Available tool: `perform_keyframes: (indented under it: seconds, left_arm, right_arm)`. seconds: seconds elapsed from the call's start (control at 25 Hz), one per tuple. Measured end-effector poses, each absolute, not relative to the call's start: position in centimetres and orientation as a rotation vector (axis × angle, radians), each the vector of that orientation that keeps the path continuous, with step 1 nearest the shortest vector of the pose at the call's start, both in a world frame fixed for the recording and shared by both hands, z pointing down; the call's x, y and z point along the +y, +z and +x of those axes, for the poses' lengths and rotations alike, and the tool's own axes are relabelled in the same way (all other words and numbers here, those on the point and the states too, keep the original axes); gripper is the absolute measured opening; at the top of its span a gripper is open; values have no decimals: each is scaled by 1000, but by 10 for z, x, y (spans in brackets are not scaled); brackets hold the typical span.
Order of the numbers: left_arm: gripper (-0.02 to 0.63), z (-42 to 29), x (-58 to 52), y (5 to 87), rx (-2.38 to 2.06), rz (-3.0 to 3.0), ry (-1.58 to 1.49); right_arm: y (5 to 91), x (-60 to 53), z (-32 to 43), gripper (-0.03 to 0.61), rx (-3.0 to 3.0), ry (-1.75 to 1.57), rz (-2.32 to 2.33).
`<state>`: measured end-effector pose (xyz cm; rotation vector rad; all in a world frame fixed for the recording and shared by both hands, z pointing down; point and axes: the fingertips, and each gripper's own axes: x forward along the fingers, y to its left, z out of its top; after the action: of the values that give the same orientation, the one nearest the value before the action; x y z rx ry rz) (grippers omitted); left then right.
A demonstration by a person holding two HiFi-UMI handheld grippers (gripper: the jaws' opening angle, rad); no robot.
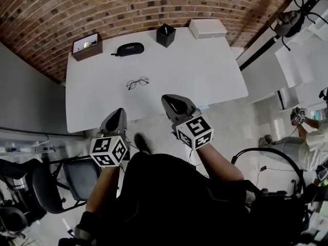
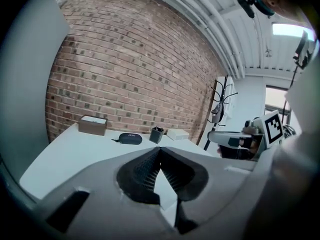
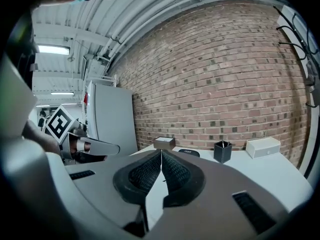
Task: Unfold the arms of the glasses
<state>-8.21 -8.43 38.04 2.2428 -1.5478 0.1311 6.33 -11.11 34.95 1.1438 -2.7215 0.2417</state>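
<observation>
Left claw and right claw both closed, empty, short of glasses; case lettering unreadable.

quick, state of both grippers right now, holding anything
Left gripper: closed, holding nothing.
Right gripper: closed, holding nothing.
</observation>
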Motion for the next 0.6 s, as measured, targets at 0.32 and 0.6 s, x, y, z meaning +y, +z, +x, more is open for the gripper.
perform_keyframes:
  seconds: [0.32, 0.6]
  left_arm:
    - [9, -102, -138, 408, -1497, 2198, 218]
    - [9, -120, -178, 453, -1424, 2144, 290]
  right_arm:
    - [376, -162, 43, 9, -2607, 289, 1170]
    - [419, -198, 27, 9, -2492, 357, 1193]
